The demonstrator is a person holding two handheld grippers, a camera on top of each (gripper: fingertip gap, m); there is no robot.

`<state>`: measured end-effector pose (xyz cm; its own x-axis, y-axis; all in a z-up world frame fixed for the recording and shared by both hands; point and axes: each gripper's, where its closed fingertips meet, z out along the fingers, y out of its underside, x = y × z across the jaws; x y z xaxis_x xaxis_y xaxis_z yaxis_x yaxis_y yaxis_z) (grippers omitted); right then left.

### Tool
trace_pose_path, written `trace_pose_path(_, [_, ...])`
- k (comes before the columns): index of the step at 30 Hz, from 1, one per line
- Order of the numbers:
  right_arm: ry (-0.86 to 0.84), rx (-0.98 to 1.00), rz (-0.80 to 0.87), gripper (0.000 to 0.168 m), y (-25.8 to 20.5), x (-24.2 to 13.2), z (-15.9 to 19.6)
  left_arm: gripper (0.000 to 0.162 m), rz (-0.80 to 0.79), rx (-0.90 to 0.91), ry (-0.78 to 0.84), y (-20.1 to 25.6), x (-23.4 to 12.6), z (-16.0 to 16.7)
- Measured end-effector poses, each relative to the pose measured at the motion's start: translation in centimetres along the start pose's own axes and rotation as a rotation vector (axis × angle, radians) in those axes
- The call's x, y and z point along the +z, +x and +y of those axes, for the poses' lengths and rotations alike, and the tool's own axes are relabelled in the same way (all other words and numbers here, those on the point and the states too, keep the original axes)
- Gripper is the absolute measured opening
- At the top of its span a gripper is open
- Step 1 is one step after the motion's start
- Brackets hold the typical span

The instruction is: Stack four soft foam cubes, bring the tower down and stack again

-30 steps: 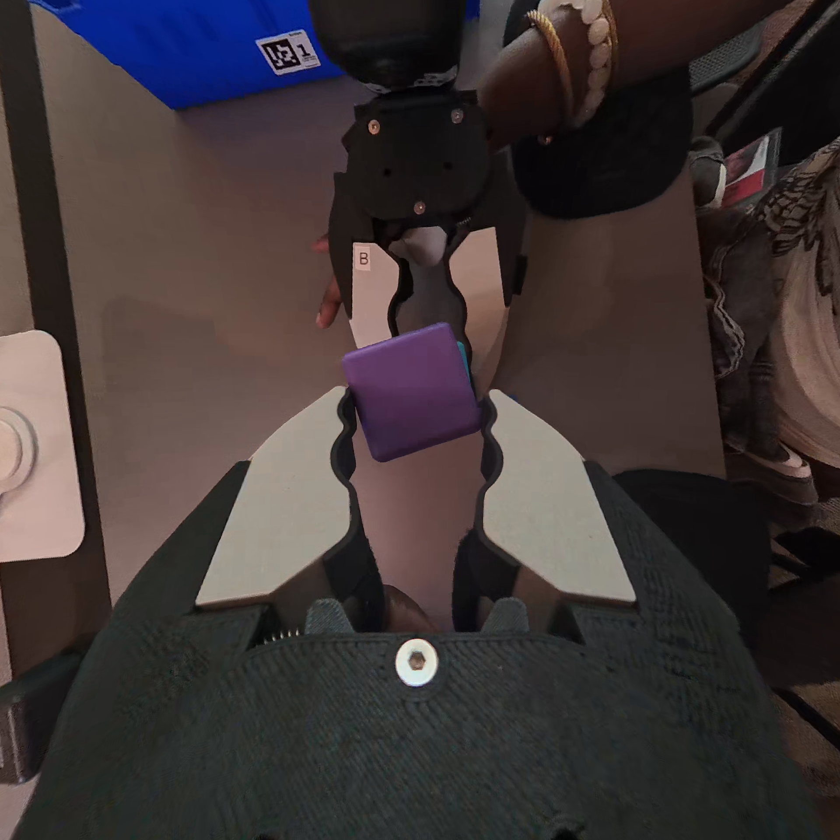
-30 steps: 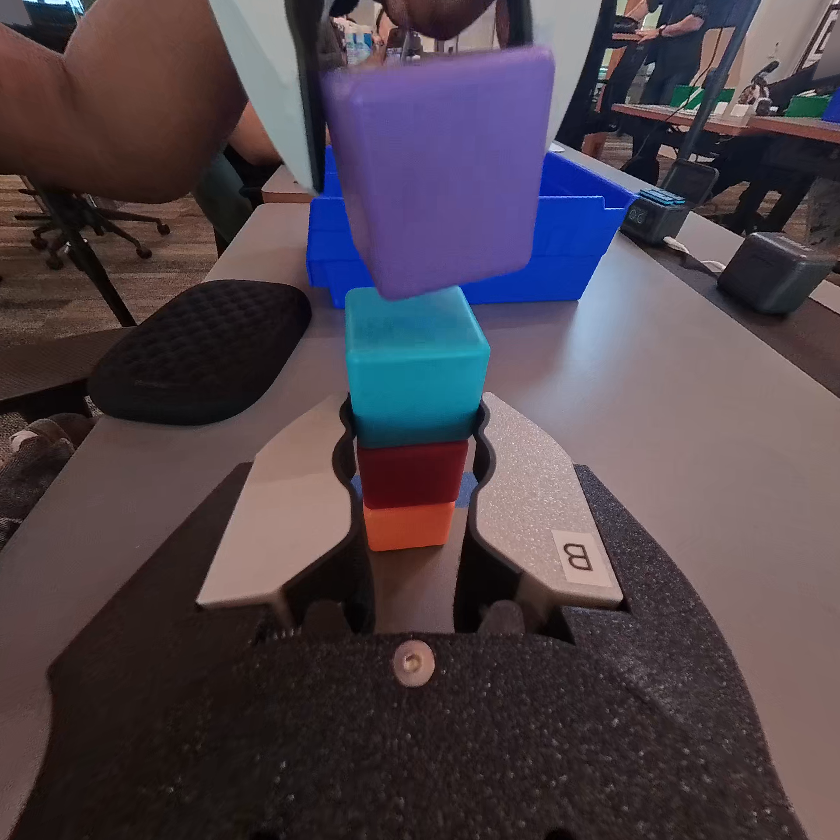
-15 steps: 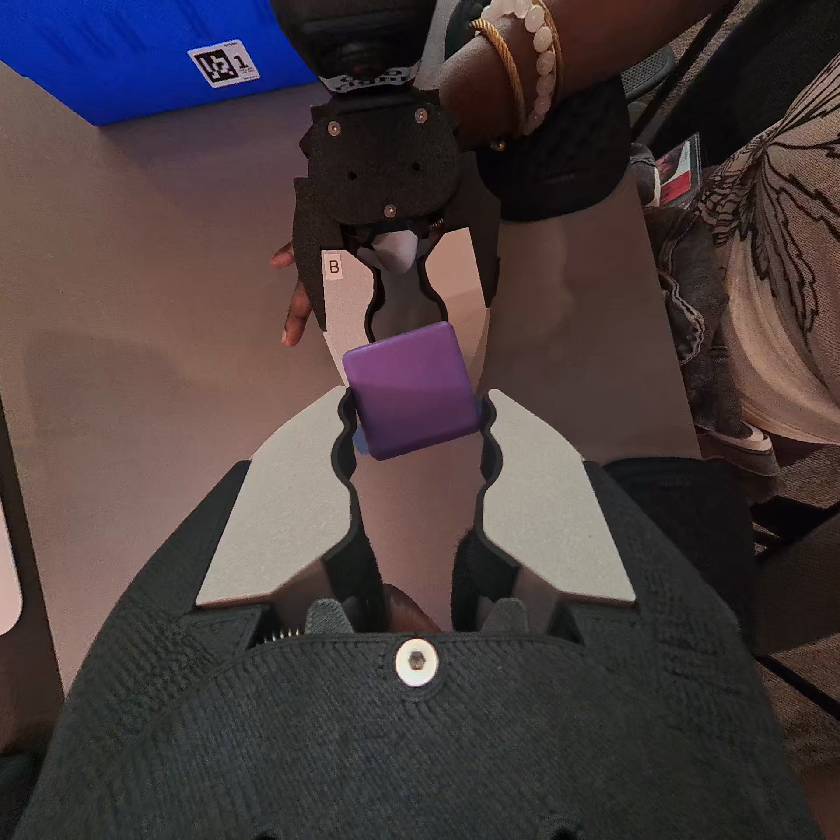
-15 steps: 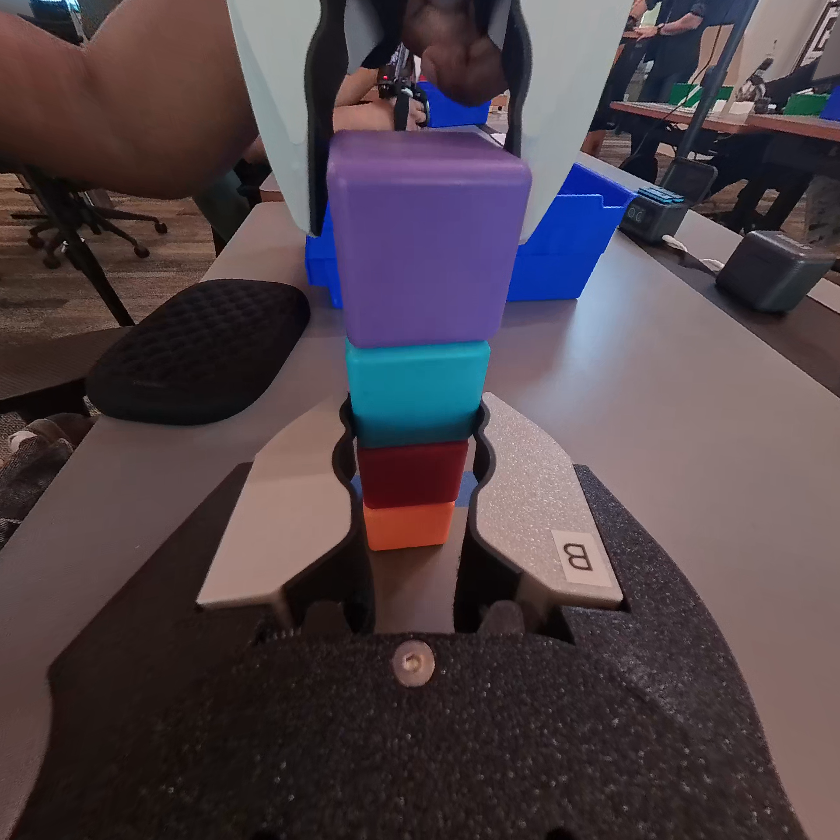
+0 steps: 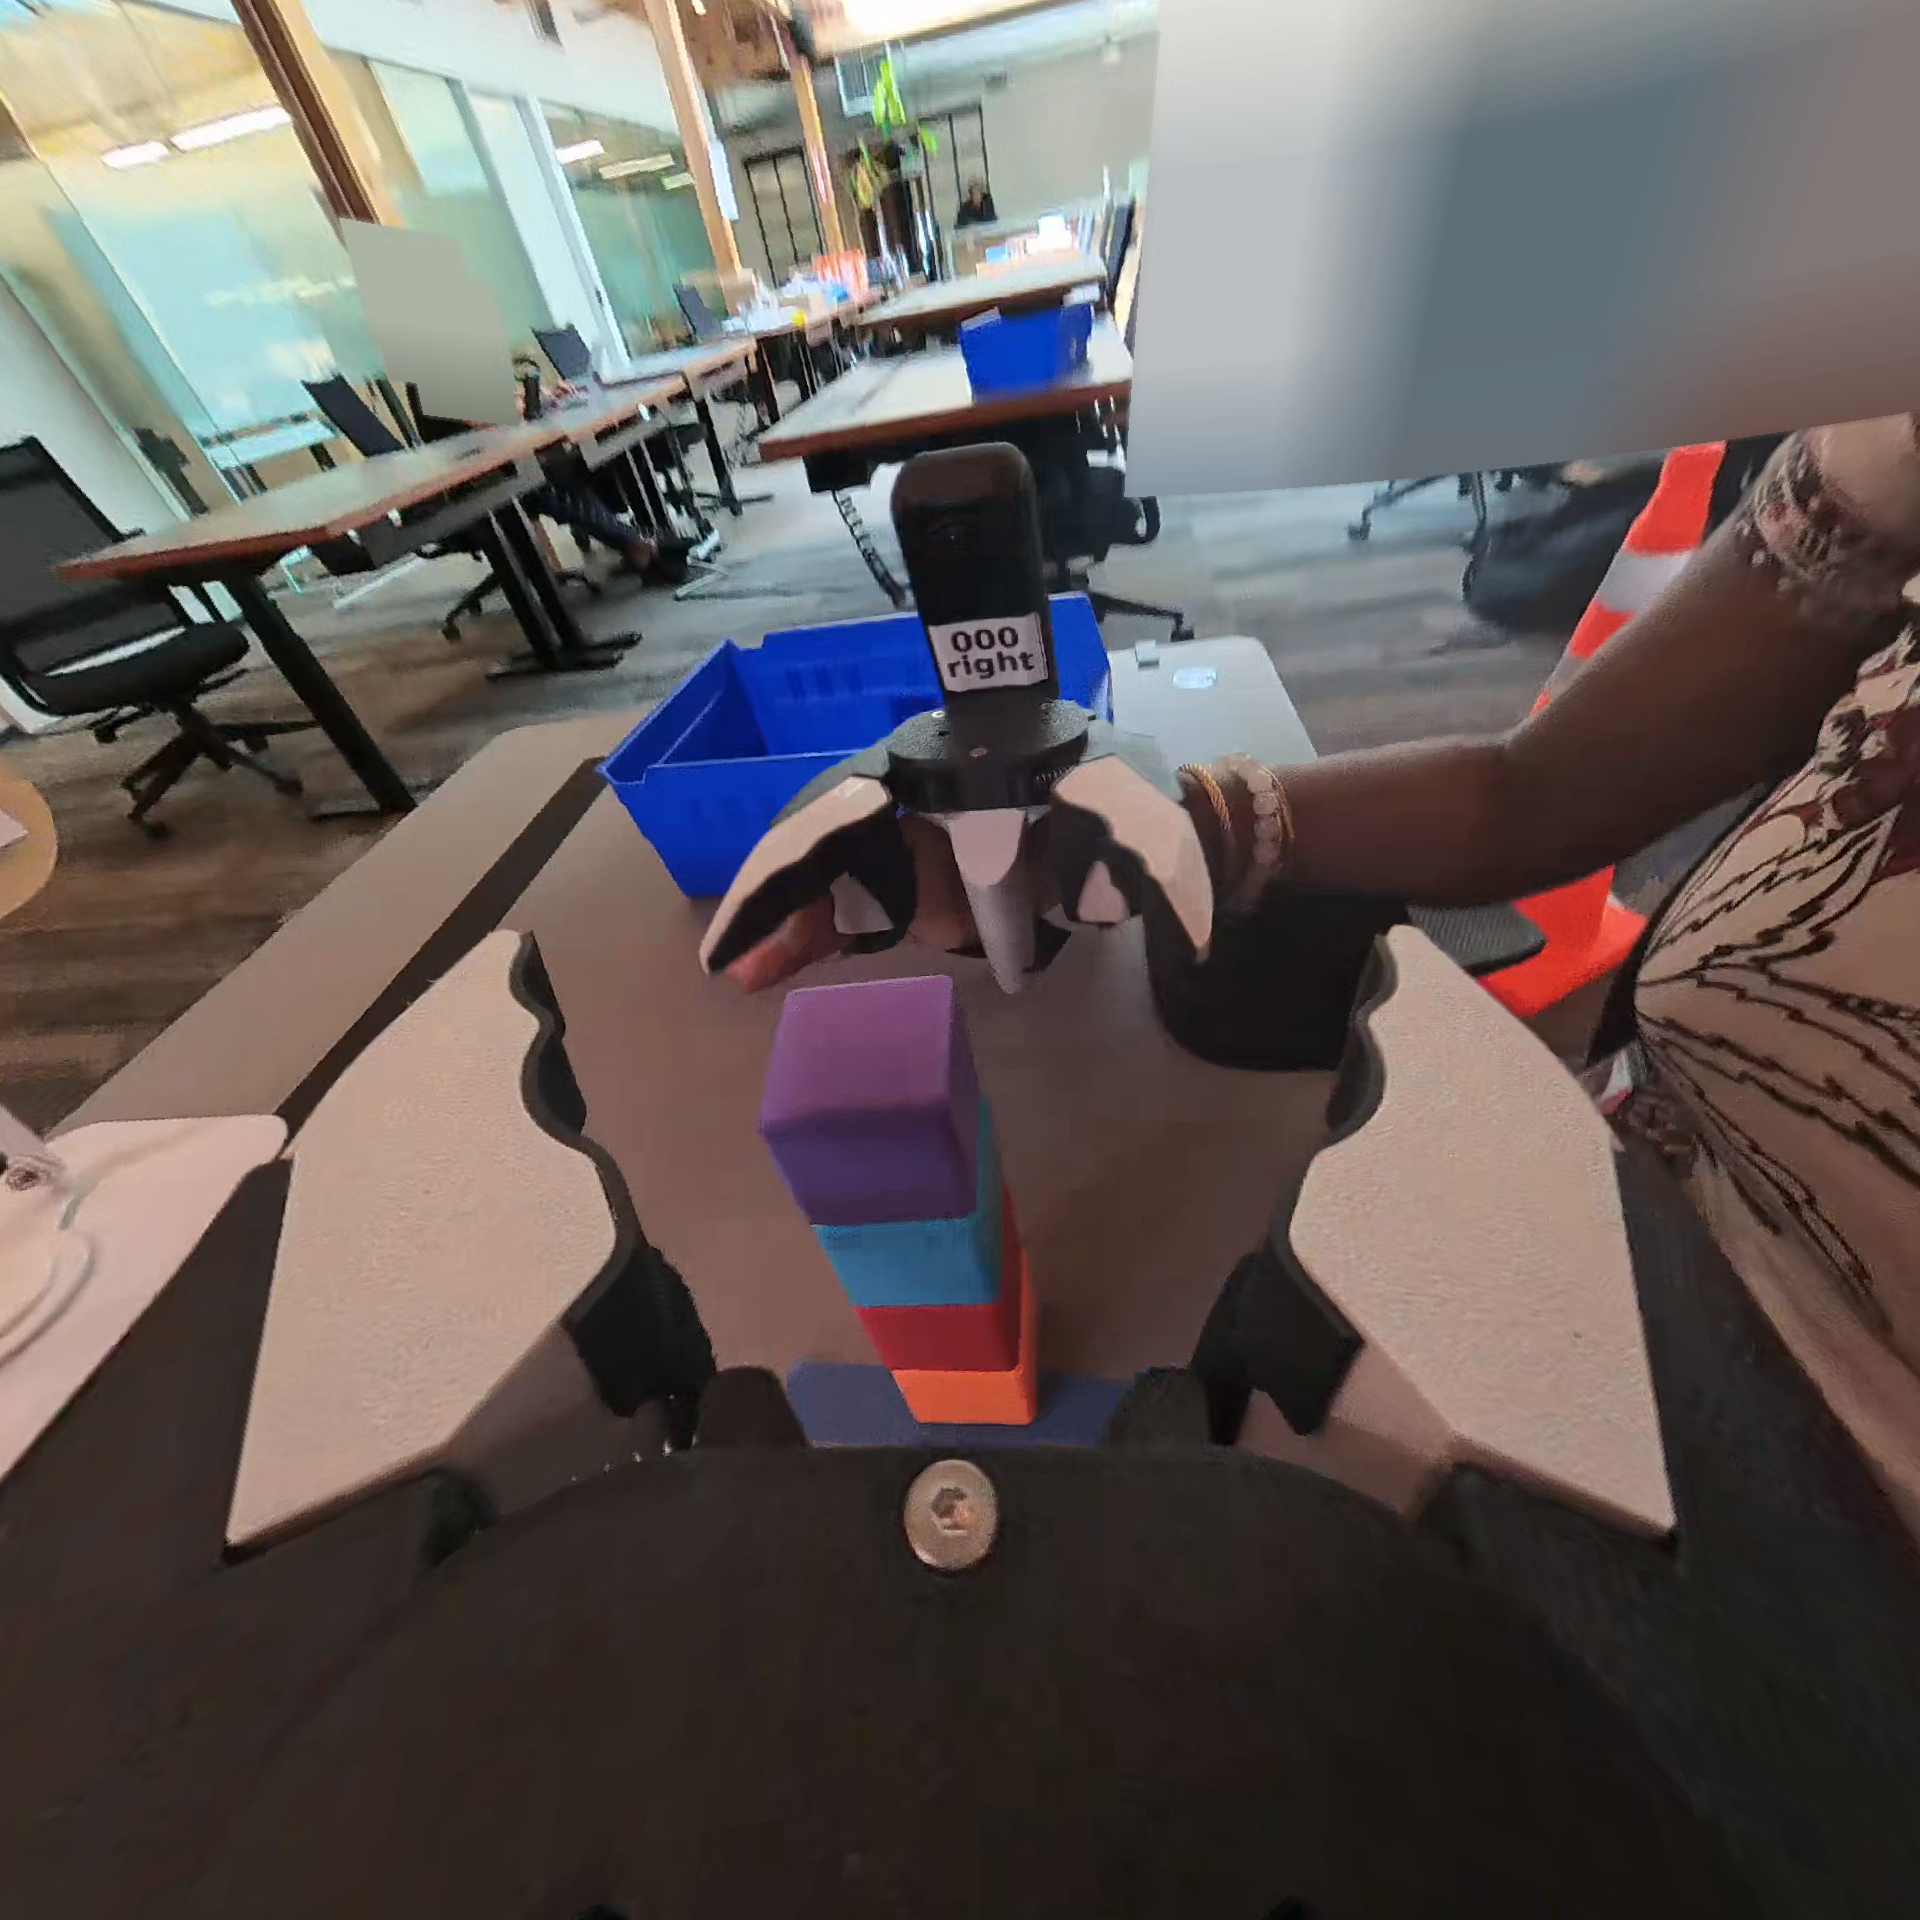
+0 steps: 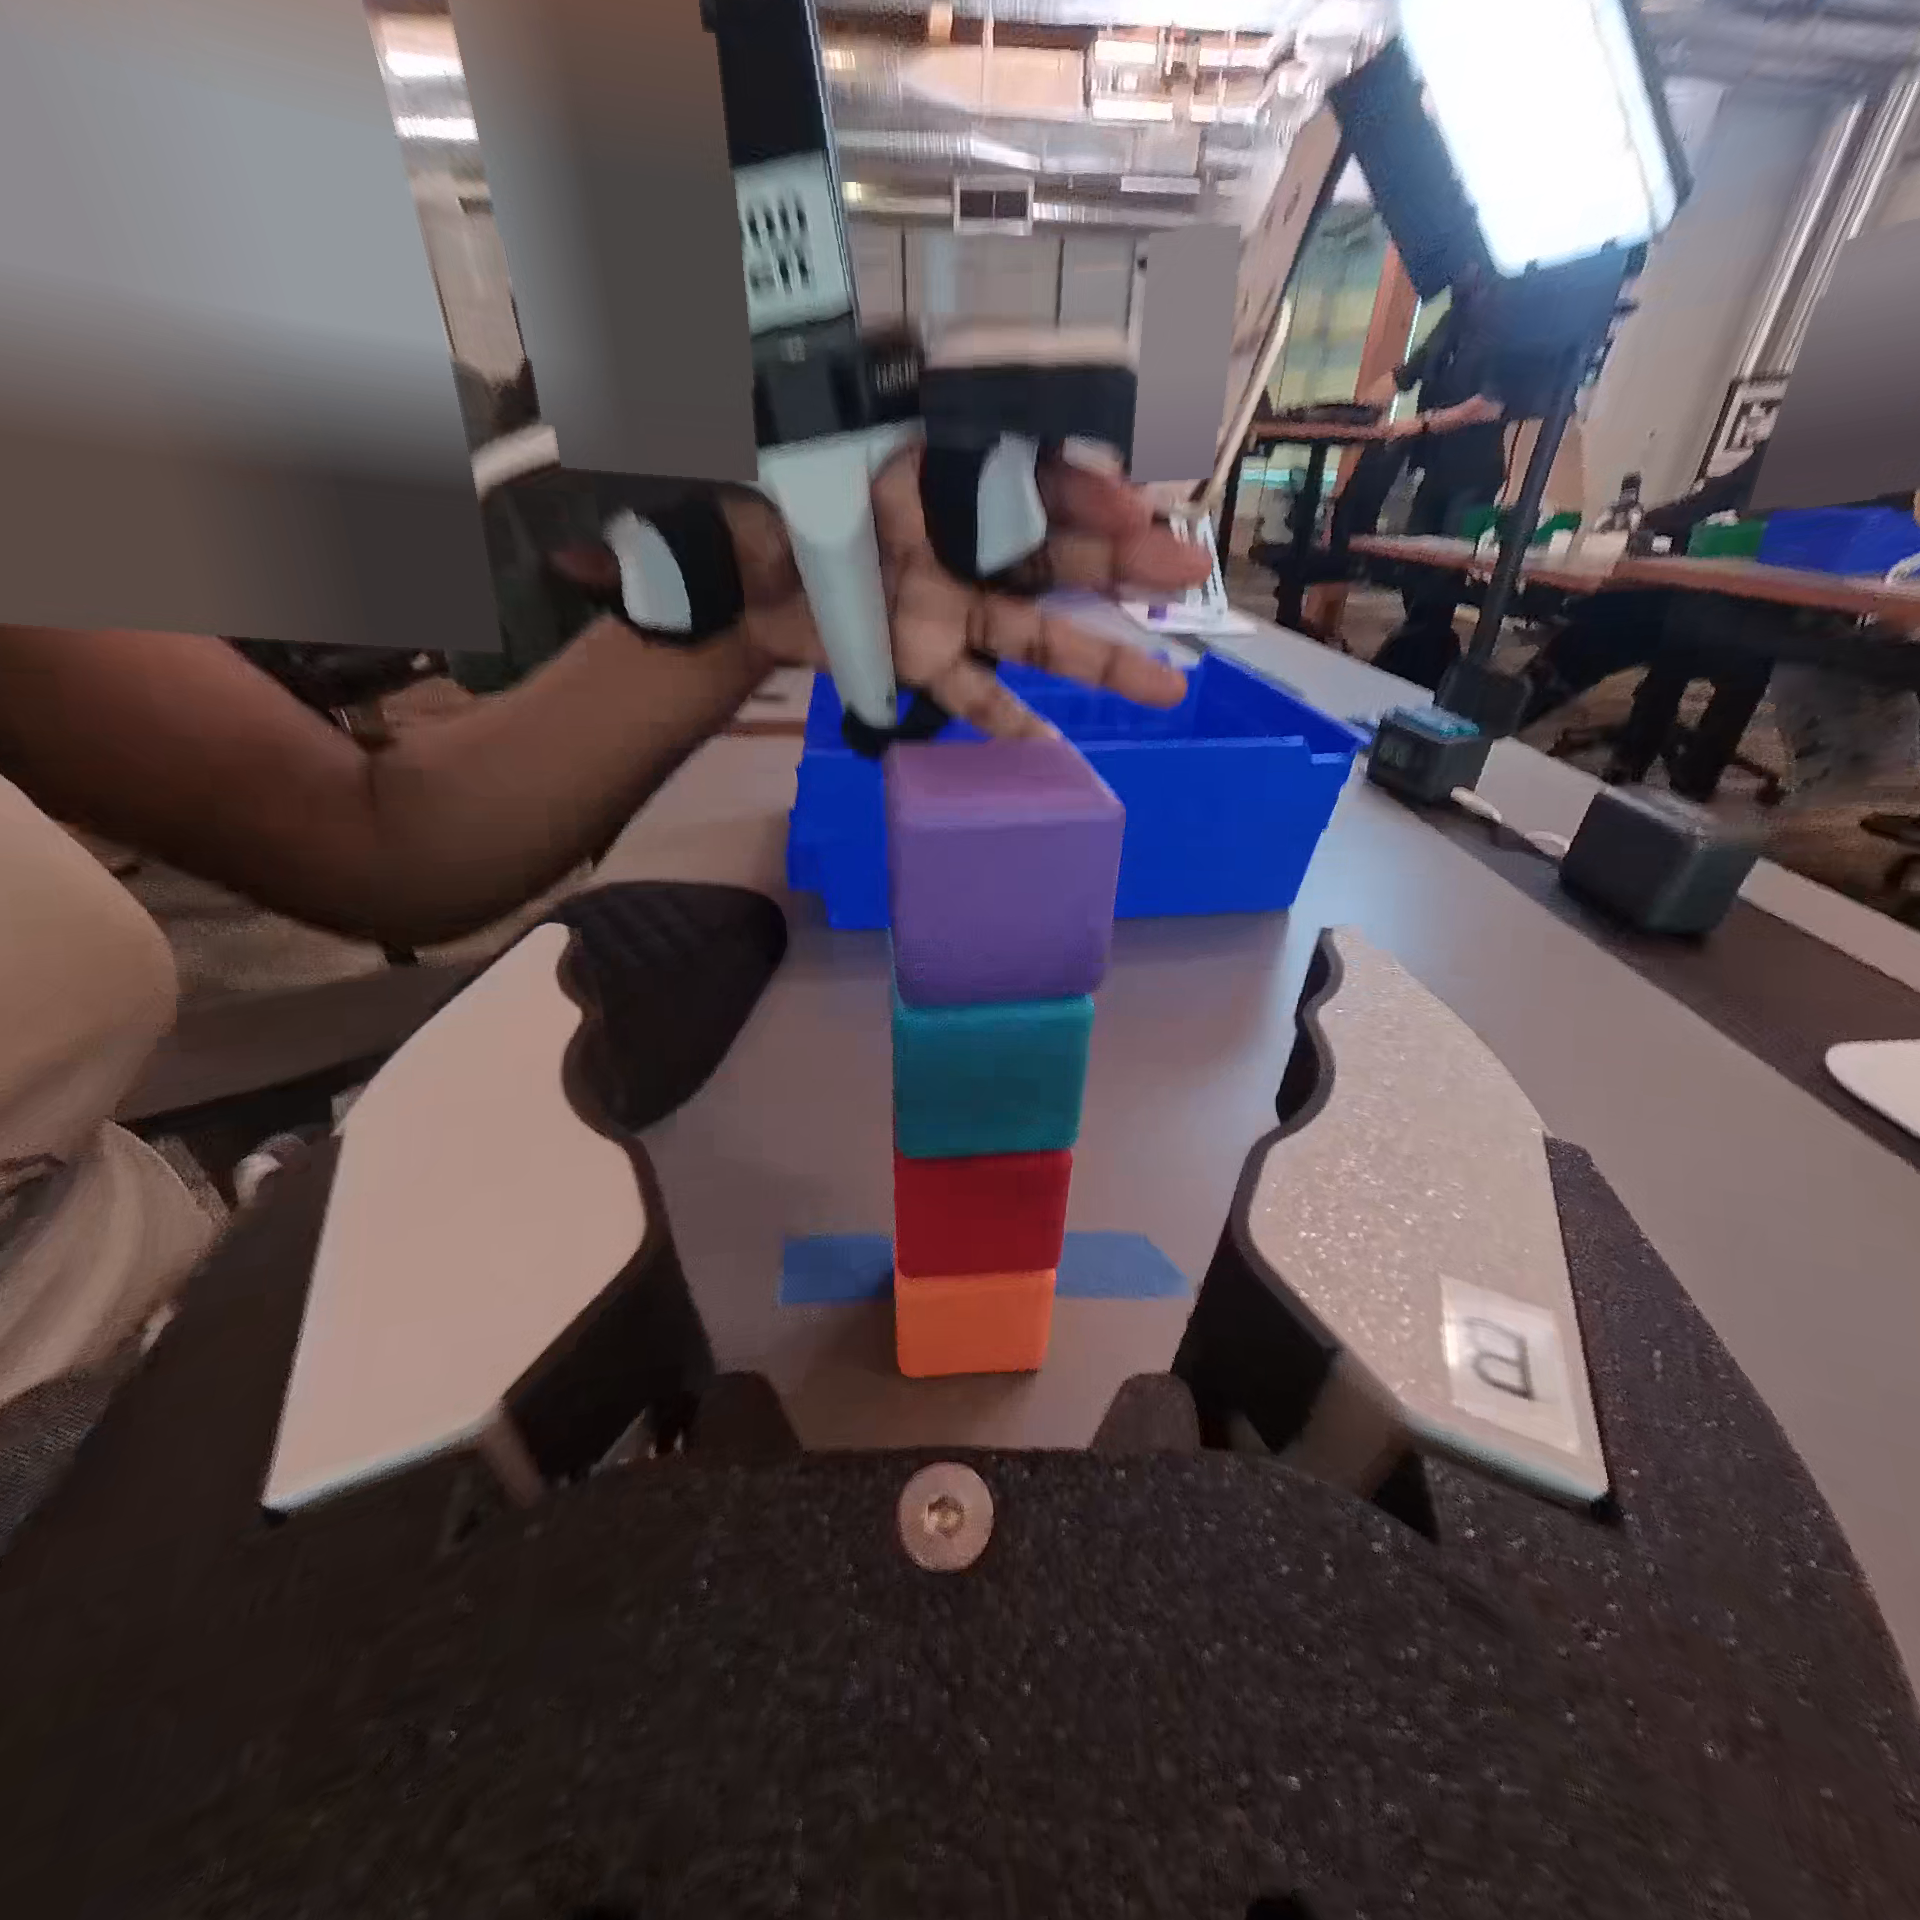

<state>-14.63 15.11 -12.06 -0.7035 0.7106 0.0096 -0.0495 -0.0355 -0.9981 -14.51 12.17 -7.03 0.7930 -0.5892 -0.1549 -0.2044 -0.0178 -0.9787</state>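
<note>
The tower was up: orange cube (image 6: 974, 1322) on the counter (image 6: 1351, 997) right over a strip of blue tape (image 6: 1122, 1263), red cube (image 6: 982, 1210) on that, teal cube (image 6: 989, 1075) next, and the purple cube (image 6: 1003, 878) on top. What bugged me was the purple one. It sat a bit off to one side of the teal and looked slightly twisted, so the stack read as top-heavy to me.

My left hand-held gripper (image 5: 956, 1164) had its jaws spread wide with nothing in them, one finger on each side of the tower. Same deal with the right hand-held gripper (image 6: 951, 1132): wide open, empty, straddling the stack from the opposite side.

Biggest risk I saw: pulling either one away crooked and clipping a cube, which on soft, light foam would probably tip everything early. In the right wrist view the left gripper's tips looked very close to the purple top, though that part was blurry. The blue bin (image 6: 1216, 831) behind was near enough to catch tumbling cubes.
</note>
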Motion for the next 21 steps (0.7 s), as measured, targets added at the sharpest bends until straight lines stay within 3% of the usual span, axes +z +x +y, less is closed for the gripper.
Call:
trace_pose_path(5, [0.075,0.005,-0.001,0.125,-0.1,-0.8,-1.5,0.139,-0.028,-0.065,0.057,-0.8,-0.5,1.6])
trace_pose_path(21, [-0.509,-0.034,-0.051,0.12,-0.5,-1.9,9.2,0.139,-0.015,-0.109,-0.497,-0.7,0.3,16.2])
